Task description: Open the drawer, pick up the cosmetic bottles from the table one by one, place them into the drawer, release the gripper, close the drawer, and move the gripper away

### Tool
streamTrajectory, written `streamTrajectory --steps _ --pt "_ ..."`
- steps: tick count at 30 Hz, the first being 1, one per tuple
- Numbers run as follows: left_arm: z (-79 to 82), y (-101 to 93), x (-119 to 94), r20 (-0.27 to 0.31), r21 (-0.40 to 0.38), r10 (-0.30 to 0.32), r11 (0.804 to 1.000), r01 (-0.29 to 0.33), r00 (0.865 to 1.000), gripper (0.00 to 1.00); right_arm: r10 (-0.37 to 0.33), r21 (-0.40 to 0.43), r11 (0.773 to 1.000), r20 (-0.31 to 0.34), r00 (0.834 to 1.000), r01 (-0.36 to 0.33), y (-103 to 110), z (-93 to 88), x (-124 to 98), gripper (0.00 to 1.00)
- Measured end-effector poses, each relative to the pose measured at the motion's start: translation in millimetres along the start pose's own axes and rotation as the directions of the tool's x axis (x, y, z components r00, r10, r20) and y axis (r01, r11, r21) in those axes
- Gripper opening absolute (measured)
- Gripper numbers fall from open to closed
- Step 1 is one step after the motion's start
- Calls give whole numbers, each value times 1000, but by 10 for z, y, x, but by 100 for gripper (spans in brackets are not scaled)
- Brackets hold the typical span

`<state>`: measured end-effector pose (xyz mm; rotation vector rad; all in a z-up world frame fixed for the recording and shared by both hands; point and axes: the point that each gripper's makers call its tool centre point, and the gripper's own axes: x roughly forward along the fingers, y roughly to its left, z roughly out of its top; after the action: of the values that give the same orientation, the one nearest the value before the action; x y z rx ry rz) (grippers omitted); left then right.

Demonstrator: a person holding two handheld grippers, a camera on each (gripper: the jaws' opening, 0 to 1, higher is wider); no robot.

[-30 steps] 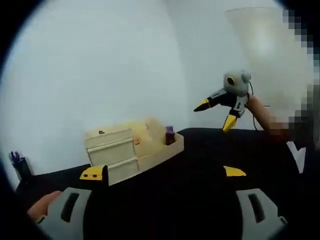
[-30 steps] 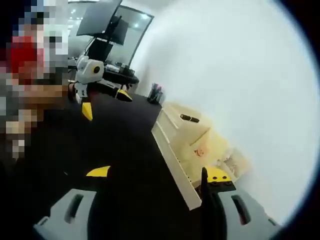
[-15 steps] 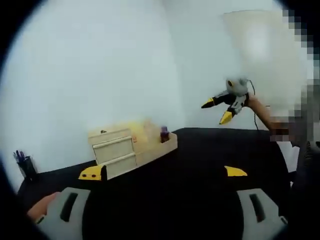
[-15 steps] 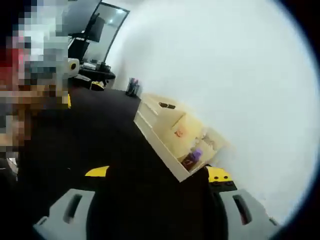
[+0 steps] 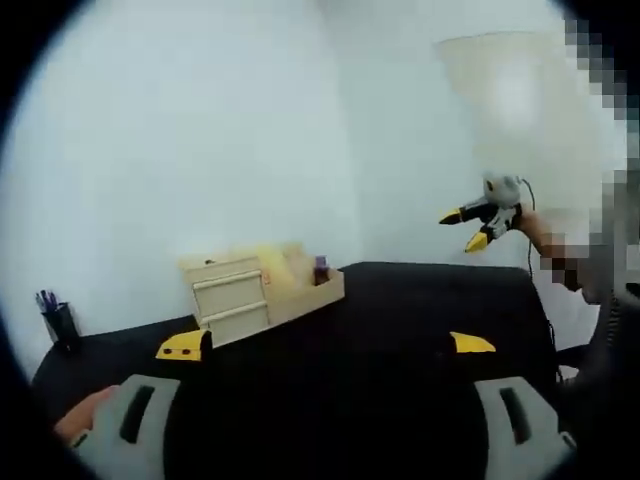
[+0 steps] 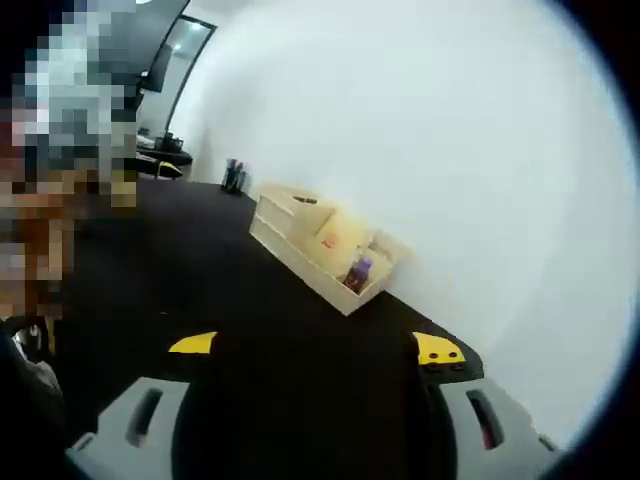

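Wooden drawer unit (image 5: 232, 298) w/ purple bottle (image 5: 320, 271) in its side tray sits at far edge of black table (image 5: 400, 310), well ahead of both hand-held grippers, left (image 5: 325, 345) and right (image 6: 315, 347), jaws spread, empty; left looks nearer.

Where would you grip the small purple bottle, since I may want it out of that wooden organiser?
Grip the small purple bottle by its upper body from above: it stands upright in the pale wooden organiser, whose open tray walls block a side approach.
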<state>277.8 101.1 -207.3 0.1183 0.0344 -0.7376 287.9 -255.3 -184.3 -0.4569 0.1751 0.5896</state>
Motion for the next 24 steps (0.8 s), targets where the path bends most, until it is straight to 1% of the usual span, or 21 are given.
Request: streamTrajectory --steps 3,14,17,19,22,23,24 --pt "-48 -37 -42 -11 0 2 1000 -2 1000 90 3 28 1000 7 1000 -4 46 -108 -108 71" --pt "-187 -131 -178 -28 -6 9 1000 -9 1000 90 -52 115 992 31 998 48 45 -467 -477 70" --pt "-197 -150 -189 -22 -19 6 1000 -6 1000 90 -68 143 988 48 997 61 37 -550 -525 70" --pt "-218 -167 -191 -20 -26 6 1000 -7 1000 90 -67 176 983 61 996 56 52 -619 -537 70" --pt "-292 -173 -189 -32 -33 12 999 -13 999 90 -73 205 977 81 994 55 47 -687 -542 70" --pt "-317 -169 -192 -35 -38 14 999 -15 999 90 -91 229 971 101 991 66 21 -689 -546 70" --pt "-331 -165 -192 -34 -43 16 999 -18 999 90 -96 248 966 106 990 67 14 -712 -550 70"
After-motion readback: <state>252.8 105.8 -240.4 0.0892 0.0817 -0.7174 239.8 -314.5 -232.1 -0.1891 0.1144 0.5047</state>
